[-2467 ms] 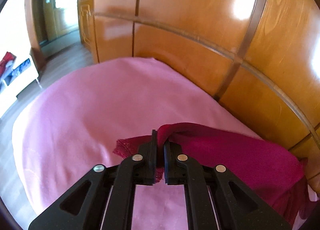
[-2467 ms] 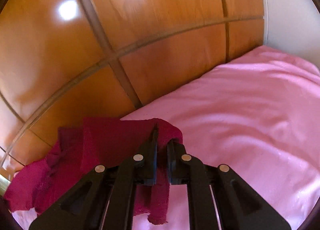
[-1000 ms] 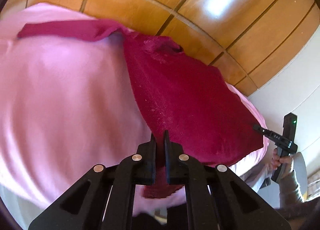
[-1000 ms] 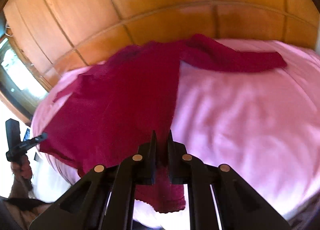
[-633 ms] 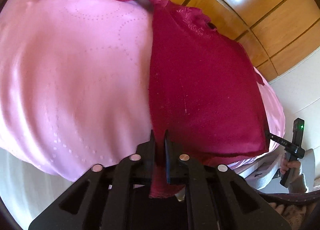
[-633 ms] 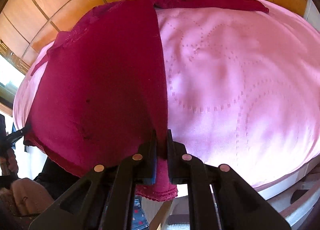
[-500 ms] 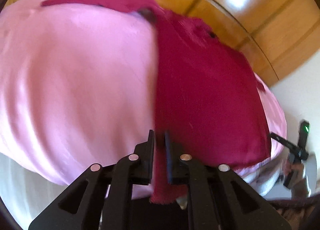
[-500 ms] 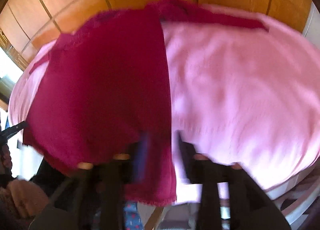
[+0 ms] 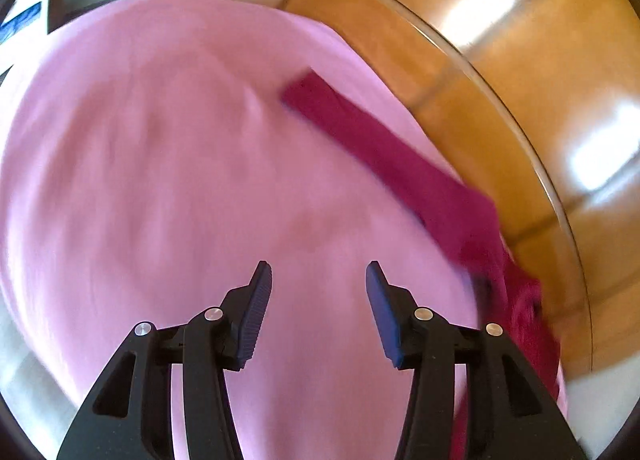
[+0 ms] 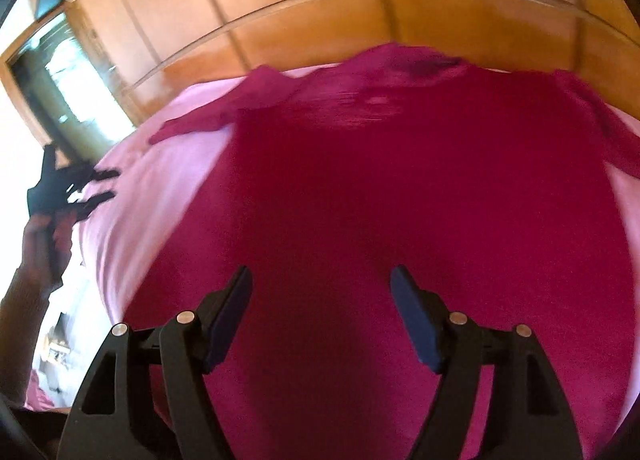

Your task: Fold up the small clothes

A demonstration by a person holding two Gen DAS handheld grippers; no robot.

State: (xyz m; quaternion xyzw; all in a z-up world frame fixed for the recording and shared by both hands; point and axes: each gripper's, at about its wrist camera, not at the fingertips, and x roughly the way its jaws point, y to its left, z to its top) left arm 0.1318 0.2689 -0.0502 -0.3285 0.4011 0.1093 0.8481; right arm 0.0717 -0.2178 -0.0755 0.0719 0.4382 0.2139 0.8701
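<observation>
Your left claw [image 9: 319,276] is matte black plastic with two angular arms, triangular cut-outs and silver round screws at the pivots. Its fingers [image 9: 256,312] carry dark blue ribbed pads. Your right claw [image 10: 321,280] is built identically. Your left hand [image 10: 42,236] shows bare skin, blurred, below a black handle.

Both wrist views over bed [image 9: 160,179]
</observation>
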